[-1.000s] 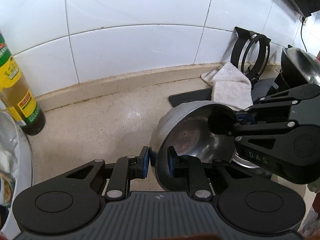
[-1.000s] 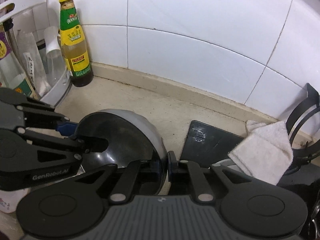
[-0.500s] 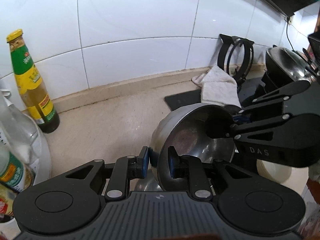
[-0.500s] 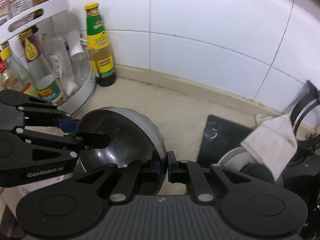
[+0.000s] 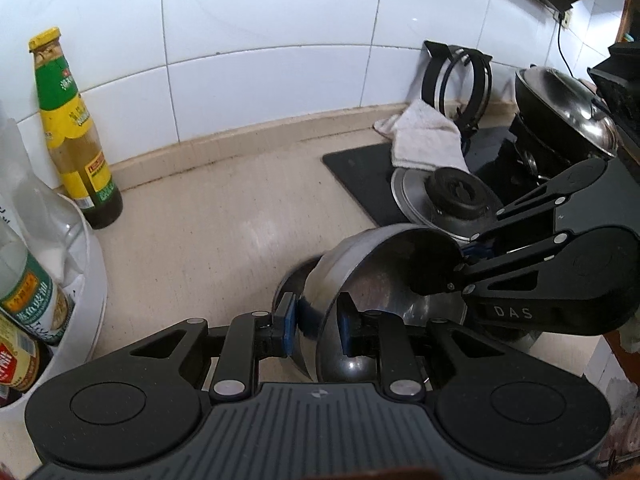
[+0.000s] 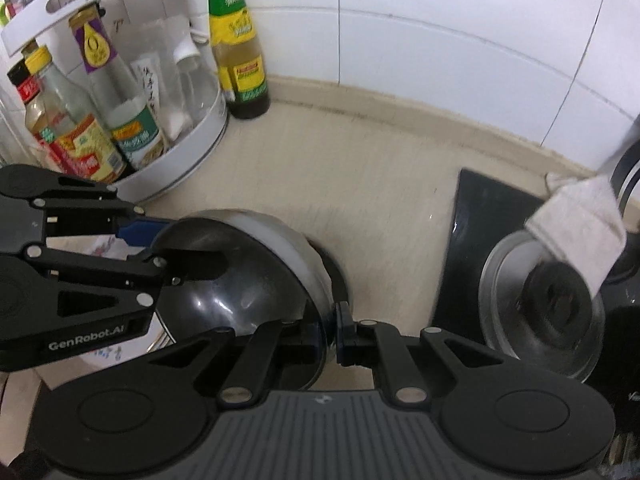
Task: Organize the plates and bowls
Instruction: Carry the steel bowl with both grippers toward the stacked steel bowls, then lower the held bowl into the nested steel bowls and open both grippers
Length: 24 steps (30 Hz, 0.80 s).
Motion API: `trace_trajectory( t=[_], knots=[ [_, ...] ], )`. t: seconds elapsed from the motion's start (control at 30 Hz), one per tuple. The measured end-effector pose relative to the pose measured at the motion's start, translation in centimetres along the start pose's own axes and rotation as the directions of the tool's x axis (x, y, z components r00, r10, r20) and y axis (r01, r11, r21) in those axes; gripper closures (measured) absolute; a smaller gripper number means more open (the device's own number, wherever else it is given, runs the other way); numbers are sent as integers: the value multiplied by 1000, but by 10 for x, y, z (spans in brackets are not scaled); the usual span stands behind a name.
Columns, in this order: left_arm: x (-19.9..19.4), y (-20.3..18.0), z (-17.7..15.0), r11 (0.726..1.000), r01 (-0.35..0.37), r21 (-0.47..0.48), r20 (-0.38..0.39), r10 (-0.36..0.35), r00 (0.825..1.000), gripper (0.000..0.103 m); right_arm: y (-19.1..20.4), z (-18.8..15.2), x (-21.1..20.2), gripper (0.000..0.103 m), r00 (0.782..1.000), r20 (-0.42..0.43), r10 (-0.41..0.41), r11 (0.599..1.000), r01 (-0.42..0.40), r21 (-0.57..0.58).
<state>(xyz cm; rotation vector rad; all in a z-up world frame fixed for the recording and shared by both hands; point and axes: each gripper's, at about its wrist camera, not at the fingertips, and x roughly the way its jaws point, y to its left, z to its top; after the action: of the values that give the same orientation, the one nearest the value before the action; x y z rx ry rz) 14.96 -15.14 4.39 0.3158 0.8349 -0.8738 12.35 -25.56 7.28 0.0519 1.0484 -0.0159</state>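
Gripping opposite sides of one rim, both tools carry a round, polished steel bowl tilted above the speckled beige bench. The left gripper has its blue-padded jaws narrow, pinching the thin bowl wall at 6 o'clock in its own view; the right gripper has its jaws nearly together on the wall, entering the left view at 3 o'clock. A second dark round vessel lies directly under the bowl; its form is unclear. At 9 o'clock stands a white plastic rack of glass bottles, and beside it a green-and-yellow-labelled sauce bottle. At 2 o'clock a glossy black hob bears a glass lid with a black knob and a crumpled white towel. Glazed white tiles back the bench.
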Motion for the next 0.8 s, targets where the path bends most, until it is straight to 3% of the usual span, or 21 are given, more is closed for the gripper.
trace_trajectory(
  t=[0.2, 0.33, 0.43, 0.6, 0.8],
  knots=[
    [12, 5, -3, 1000, 8, -27, -19, -9, 1000, 73, -7, -3, 16, 93, 999, -35, -2, 999, 3, 39],
    [12, 9, 0, 999, -32, -28, 14, 32, 999, 69, -14, 1, 18, 87, 998, 1, -57, 997, 57, 47],
    [8, 16, 2, 997, -37, -61, 36, 39, 999, 67, -22, 3, 18, 87, 999, 11, -43, 996, 43, 76],
    [3, 24, -5, 993, -21, -113, 68, 29, 997, 55, -29, -1, 10, 74, 997, 59, -50, 995, 44, 94],
    [-3, 20, -25, 984, -71, -166, 158, 98, 983, 47, -39, -21, 6, 72, 984, 176, -21, 980, -15, 197]
  ],
)
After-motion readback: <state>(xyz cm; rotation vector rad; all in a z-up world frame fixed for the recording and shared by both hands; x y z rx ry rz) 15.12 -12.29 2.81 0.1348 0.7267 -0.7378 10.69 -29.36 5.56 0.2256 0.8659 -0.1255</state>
